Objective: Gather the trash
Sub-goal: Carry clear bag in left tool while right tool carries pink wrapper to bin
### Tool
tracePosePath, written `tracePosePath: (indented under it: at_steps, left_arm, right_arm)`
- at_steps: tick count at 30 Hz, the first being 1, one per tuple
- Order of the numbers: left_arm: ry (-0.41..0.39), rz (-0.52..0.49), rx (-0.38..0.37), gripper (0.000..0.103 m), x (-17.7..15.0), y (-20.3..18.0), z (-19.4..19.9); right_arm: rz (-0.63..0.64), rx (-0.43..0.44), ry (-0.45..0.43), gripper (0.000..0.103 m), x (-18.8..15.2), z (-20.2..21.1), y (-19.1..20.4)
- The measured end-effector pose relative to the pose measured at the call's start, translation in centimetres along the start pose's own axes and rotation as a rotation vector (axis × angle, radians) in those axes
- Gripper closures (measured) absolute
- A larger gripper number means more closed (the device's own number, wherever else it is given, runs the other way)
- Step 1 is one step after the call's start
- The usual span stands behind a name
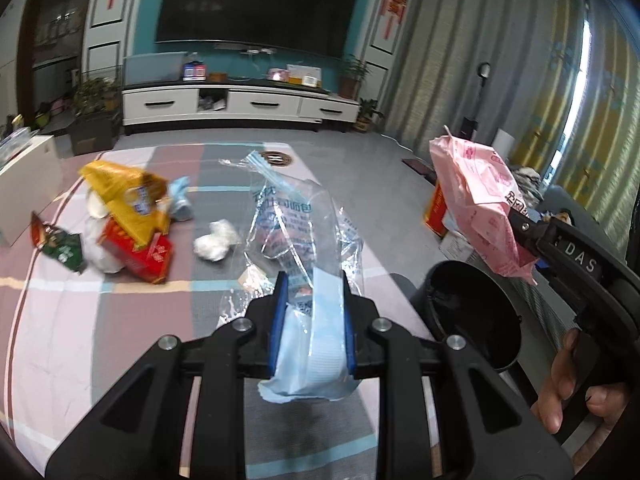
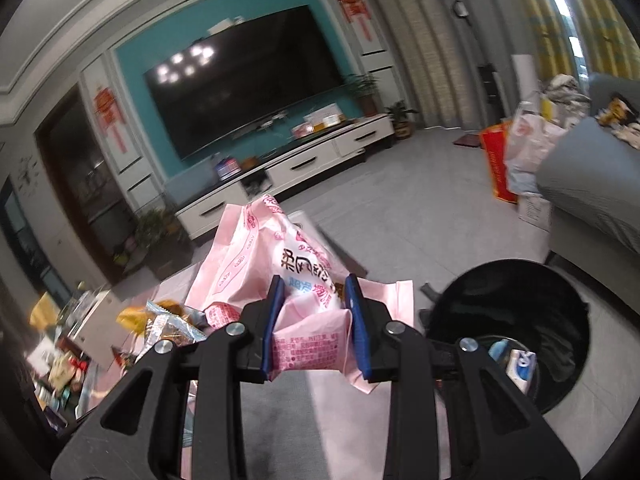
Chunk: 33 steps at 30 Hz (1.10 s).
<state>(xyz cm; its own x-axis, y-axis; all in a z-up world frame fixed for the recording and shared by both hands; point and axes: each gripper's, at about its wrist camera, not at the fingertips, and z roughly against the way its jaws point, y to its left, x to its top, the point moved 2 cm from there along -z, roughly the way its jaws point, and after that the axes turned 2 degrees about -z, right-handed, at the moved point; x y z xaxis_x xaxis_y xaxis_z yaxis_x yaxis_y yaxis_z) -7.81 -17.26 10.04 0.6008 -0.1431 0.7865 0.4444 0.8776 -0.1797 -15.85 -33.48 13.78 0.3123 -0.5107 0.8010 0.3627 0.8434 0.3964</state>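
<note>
Worktop: checked cloth; yellow, red and green wrappers left lying.
Left gripper: fingers clamped on clear blue-printed plastic bag.
Right gripper: fingers clamped on pink printed packet, raised near round black bin.

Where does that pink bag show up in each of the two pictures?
Left wrist view: the pink bag is at the right, held up by the right tool above the black bin.
Right wrist view: pink bag in the centre, clamped in the tool.
Shared landmark: the TV.
</note>
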Motion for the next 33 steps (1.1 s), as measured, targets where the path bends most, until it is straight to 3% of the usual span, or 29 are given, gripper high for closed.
tracePosePath:
  at_steps: [12,21,33]
  left_arm:
    - [0.049,-0.051,-0.15,0.079,0.7,-5.8,-3.1]
    - [0.121,-0.058,-0.283,0.078,0.9,-9.4,-6.3]
    - [0.227,-0.081,-0.363,0.078,-0.2,-12.8,-10.7]
  right_arm:
    - [-0.166,-0.188,-0.05,0.071,0.6,1.5,-8.2]
    - [-0.233,-0.33,-0.044,0.071,0.1,2.0,-11.9]
    - [-0.274,-0.433,0.003,0.071,-0.8,1.0,-14.9]
